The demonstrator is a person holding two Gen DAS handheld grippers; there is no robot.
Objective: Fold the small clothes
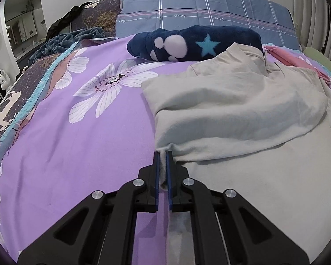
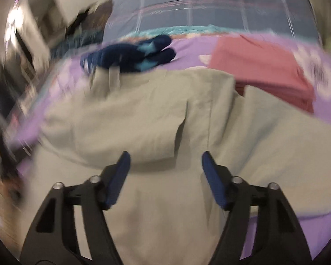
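A pale grey-beige garment (image 1: 238,110) lies partly folded over itself on the purple flowered bedspread (image 1: 77,137). My left gripper (image 1: 163,154) is shut on the garment's near left corner, with cloth pinched between the blue pads. The right wrist view is blurred; there the same garment (image 2: 143,121) spreads below my right gripper (image 2: 165,156), whose blue fingers (image 2: 121,172) stand wide apart with nothing between them. A folded layer of the garment lies just beyond the right fingertips.
A dark blue fleece roll with a star and paw print (image 1: 194,44) lies beyond the garment. A folded pink cloth (image 2: 262,70) sits at the right. A blue plaid pillow (image 1: 205,11) and a rumpled dark blanket (image 1: 61,42) are at the bed's head.
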